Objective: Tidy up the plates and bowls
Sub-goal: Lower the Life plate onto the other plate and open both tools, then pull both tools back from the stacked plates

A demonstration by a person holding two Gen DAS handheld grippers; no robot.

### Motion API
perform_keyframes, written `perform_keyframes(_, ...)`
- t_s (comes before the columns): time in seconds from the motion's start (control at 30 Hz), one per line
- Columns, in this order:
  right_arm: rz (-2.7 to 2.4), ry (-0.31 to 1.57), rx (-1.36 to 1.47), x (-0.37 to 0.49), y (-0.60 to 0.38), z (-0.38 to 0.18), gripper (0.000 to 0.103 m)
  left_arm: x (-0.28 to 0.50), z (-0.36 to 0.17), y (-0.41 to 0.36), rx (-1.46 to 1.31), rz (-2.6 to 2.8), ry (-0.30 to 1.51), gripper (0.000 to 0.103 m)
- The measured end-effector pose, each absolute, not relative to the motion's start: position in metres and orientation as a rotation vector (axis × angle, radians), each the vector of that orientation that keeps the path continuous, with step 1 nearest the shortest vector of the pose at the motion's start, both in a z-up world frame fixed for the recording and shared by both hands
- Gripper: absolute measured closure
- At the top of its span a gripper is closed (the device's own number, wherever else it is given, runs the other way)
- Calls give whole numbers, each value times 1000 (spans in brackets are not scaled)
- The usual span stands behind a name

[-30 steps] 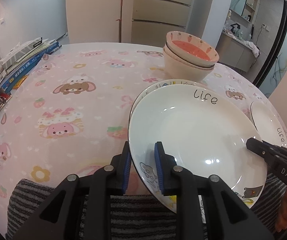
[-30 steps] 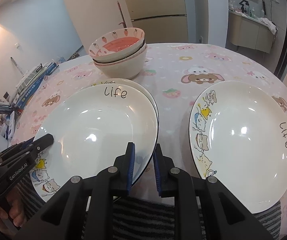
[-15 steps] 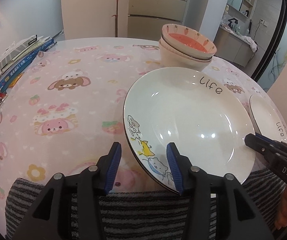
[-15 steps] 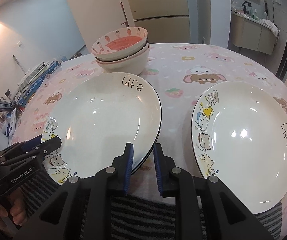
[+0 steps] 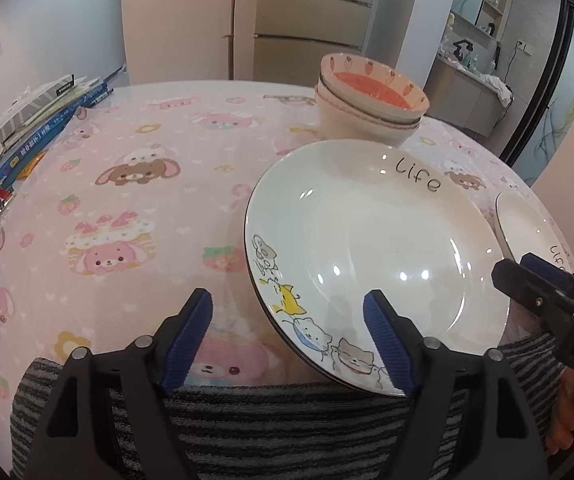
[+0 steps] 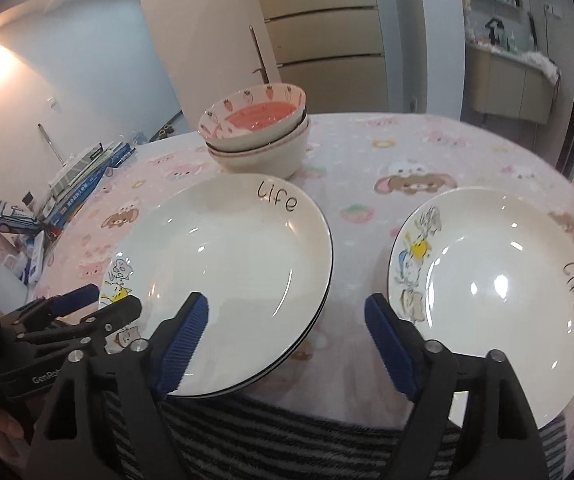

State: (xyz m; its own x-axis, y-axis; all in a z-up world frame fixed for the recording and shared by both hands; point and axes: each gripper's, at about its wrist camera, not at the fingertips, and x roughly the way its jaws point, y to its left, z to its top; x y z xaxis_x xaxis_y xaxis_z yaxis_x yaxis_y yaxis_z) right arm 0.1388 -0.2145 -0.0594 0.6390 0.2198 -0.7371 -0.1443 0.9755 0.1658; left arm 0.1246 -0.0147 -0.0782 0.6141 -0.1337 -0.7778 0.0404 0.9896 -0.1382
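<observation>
Two stacked plates lie on the desk, just in front of the nested bowls; a third plate sits apart. We note the left gripper and right gripper have just been opening: both spread, pads off the rim.

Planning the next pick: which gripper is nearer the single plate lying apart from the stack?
Right. The right gripper hangs open just beside the single plate; the left gripper is beyond the plate stack.
</observation>
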Motion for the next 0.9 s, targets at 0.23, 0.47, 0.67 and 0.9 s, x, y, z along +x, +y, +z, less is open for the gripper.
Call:
perform_keyframes(0.23,158,753,126,134,-226,-46,16,111,-58,-14,-96,-88,769,24)
perform_keyframes(0.47,99,468,-3,105,-220,-14,11,71,-15,-11,-58,-20,392,1)
perform_keyframes(0.67,78,269,-66,79,-211,7,0,41,4,-7,-44,28,135,0)
perform_keyframes(0.9,49,203,-77,69,-213,16,0,36,7,-9,-16,47,53,0)
